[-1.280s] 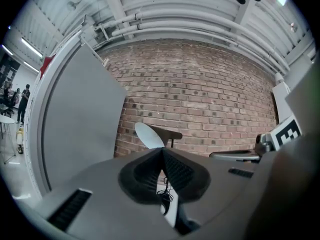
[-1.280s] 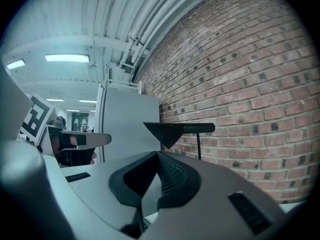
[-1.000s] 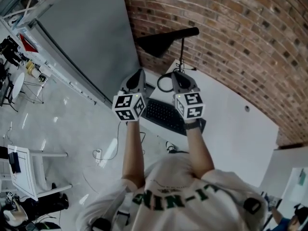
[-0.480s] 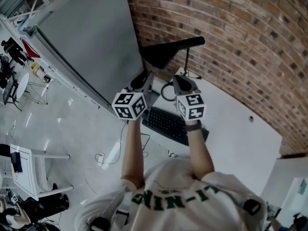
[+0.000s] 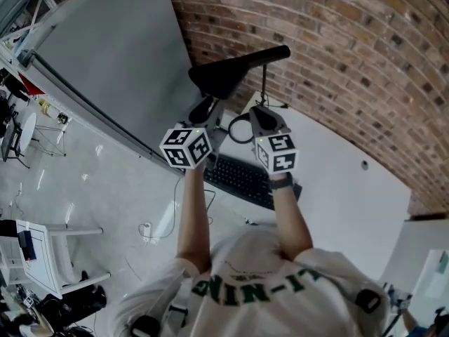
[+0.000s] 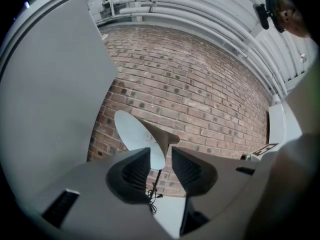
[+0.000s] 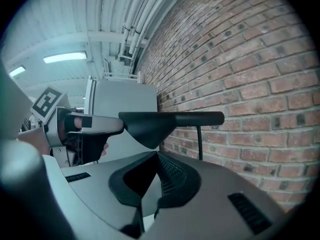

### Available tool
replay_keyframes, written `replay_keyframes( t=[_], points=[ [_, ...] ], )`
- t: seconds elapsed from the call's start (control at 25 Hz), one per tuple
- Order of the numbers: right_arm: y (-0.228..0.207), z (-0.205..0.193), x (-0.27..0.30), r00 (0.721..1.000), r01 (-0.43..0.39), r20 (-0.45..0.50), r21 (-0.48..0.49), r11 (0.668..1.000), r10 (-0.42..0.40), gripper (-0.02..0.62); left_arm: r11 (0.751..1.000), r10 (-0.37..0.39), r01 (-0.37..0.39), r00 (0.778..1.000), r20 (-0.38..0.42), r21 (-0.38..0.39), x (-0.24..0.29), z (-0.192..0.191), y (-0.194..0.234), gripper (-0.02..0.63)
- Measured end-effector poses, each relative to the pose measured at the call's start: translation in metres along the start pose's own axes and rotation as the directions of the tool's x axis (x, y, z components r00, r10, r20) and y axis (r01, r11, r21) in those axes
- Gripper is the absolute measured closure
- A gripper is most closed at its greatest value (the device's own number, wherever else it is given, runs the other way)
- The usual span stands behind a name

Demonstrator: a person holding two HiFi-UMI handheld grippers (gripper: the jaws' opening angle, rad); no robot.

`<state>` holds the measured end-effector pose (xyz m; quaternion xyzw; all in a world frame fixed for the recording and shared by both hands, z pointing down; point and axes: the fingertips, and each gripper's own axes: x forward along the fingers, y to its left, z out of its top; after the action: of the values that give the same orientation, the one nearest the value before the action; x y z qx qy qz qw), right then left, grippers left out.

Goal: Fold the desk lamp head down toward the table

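The desk lamp head (image 5: 219, 78), a black cone on a thin horizontal arm (image 5: 270, 53), stands raised over the white surface (image 5: 337, 188) by the brick wall (image 5: 337, 41). My left gripper (image 6: 161, 159) faces the cone's rim, its jaws opening with nothing between them. The right gripper (image 7: 157, 171) has its jaws pressed together, empty. I judge the shade light, rigid and slick, and the hinge stiff, so I'd take hold of the arm just behind the cone.

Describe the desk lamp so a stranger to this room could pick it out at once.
Start at the brick wall, with a white table along its foot. At the table's end by the grey panel stands the desk lamp: a thin black stem, a level arm, a black cone shade. It alone rises tall above the flat keyboard and coiled cable.
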<state>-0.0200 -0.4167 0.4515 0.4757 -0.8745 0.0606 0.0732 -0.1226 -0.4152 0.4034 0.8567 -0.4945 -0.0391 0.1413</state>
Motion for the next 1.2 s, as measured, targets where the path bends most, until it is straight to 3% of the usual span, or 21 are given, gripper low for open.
replay_keyframes(
  t=[0.24, 0.44, 0.92, 1.2],
  points=[
    [-0.014, -0.007, -0.001, 1.000, 0.024, -0.016, 0.007, 1.000, -0.024, 0.592, 0.999, -0.012, 0.012, 1.000, -0.003, -0.040, 0.009, -0.003, 0.002, 0.493],
    [-0.019, -0.013, -0.001, 0.999, 0.031, -0.034, 0.008, 1.000, -0.030, 0.591, 0.998, -0.041, 0.042, 0.999, 0.022, -0.038, 0.012, -0.002, -0.003, 0.583],
    [-0.019, -0.015, 0.001, 0.998, 0.055, -0.028, -0.033, 0.998, -0.056, 0.591, 0.993, -0.056, 0.055, 0.998, -0.007, -0.106, 0.013, -0.016, 0.000, 0.594],
    [-0.031, -0.019, -0.005, 0.995, 0.087, -0.037, -0.031, 0.996, -0.089, 0.592, 0.984, -0.062, 0.054, 0.997, -0.038, -0.169, 0.018, -0.042, 0.005, 0.592]
  ],
)
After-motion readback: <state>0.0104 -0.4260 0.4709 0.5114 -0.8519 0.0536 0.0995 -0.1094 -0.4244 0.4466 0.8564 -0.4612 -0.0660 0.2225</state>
